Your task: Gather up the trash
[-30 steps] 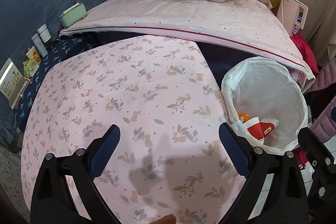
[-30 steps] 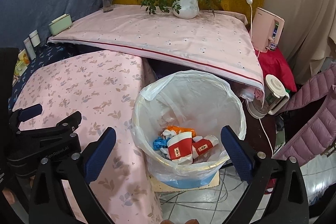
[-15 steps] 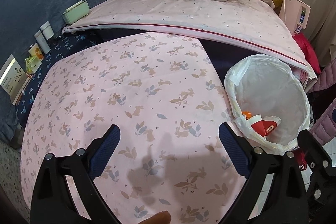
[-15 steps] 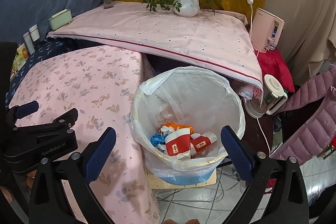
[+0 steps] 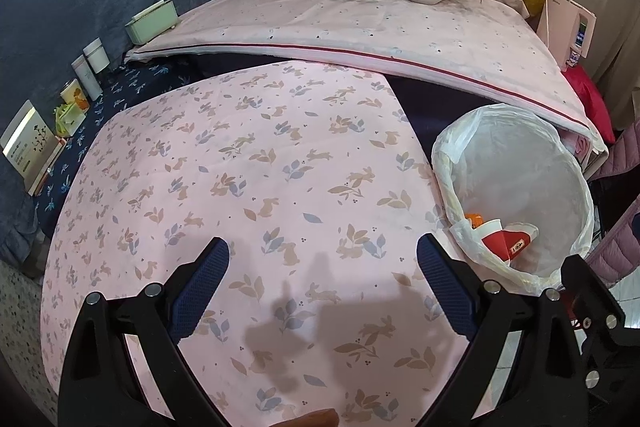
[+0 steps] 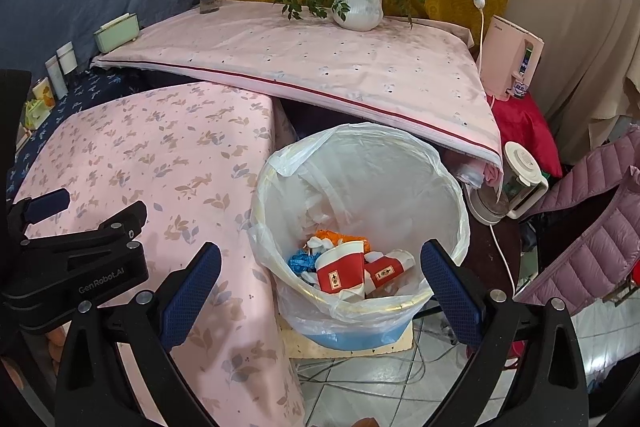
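Nearest us, the left gripper point(image 5: 322, 267) hangs over the bare floral cloth point(image 5: 248, 163) with jaws spread wide and nothing between them. The right gripper point(image 6: 320, 269) is just as wide and empty, poised above the bin point(image 6: 360, 311). The trash point(image 6: 340, 267), red paper cups and wrappers, already lies at the bin's bottom. From here we risk snagging the loose liner point(image 6: 304, 151) on a finger and tipping the bin, which sits on a pale block beside floor cables. Farther back, the plant pot point(image 6: 358, 9) stands clear; we cannot tell whether scraps remain outside our view.
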{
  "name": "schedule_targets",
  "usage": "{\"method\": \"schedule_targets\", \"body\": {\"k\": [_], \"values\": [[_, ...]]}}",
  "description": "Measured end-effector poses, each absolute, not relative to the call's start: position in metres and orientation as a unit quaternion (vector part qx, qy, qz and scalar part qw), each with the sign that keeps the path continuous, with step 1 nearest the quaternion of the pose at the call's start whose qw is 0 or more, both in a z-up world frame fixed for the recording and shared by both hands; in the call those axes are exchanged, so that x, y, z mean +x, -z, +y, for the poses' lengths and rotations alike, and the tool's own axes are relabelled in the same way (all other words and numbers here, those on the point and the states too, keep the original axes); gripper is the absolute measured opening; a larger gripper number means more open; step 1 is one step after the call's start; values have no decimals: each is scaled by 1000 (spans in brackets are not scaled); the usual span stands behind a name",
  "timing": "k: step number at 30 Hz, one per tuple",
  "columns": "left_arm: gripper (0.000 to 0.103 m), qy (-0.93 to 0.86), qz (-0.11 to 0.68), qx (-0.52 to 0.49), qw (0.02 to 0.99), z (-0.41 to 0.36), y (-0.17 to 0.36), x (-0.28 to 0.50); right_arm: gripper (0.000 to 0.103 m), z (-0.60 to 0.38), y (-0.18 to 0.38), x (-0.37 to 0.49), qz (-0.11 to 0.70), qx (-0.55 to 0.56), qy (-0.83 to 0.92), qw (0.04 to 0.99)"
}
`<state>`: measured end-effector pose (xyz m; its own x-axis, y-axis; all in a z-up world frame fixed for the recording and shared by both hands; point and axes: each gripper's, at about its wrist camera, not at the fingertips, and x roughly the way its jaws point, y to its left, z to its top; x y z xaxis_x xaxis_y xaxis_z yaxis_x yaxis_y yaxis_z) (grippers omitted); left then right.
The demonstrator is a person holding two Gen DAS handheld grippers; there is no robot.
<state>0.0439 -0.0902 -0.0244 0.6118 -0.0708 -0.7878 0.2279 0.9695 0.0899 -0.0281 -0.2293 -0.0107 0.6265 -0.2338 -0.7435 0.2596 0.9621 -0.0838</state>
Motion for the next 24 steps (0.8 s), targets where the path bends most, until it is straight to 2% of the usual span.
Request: {"method": "schedule_targets", "body": {"k": [24], "values": [[91, 79, 429, 94, 895, -93, 23, 37, 96, -229, 11, -30, 411, 15, 134, 902]]}}
